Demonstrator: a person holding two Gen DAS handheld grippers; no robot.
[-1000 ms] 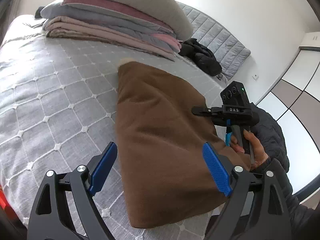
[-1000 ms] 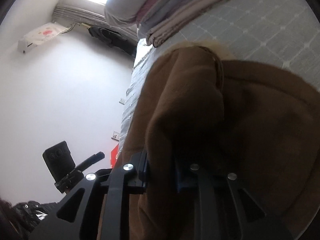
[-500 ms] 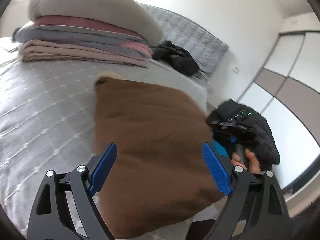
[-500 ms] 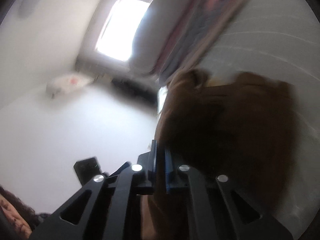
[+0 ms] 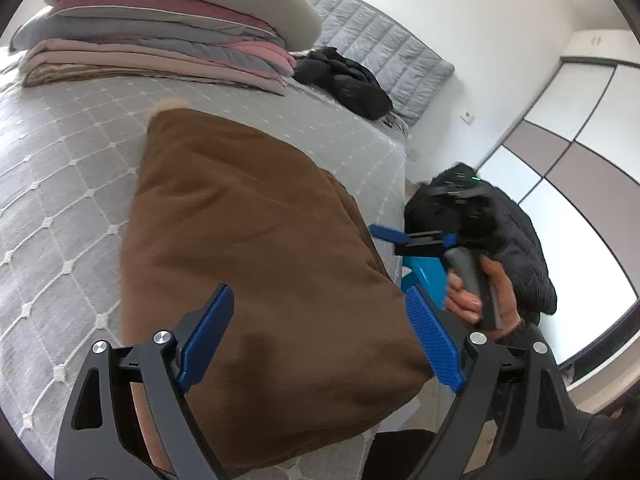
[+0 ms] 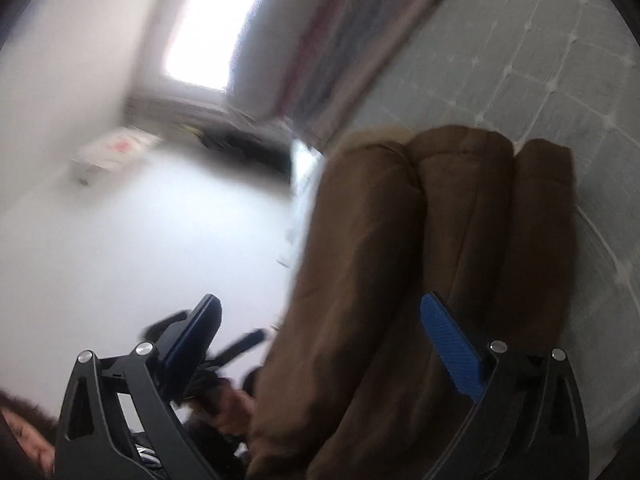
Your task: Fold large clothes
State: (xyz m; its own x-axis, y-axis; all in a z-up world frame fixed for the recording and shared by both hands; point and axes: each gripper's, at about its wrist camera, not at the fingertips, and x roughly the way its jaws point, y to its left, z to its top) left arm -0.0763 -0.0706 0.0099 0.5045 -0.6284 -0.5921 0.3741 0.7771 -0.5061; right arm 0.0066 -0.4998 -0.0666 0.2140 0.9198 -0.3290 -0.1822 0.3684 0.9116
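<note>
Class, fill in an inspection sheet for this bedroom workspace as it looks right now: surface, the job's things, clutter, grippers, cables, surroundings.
Surface: grey quilted bedspread on a bed.
Job's things: folded brown garment lying on the bed near its edge; layered folds show in the right wrist view.
Clutter: stack of folded blankets; black clothing by the headboard; black jacket off the bed.
Grippers: left gripper open above the garment; right gripper open, beside the garment's edge.
Cables: nothing seen.
Surroundings: white wall, panelled wardrobe, window.

We see matt brown fleecy cloth on the coat point(image 5: 256, 248). Our bedspread point(image 5: 60, 168) looks quilted, grey, stitched cotton.
</note>
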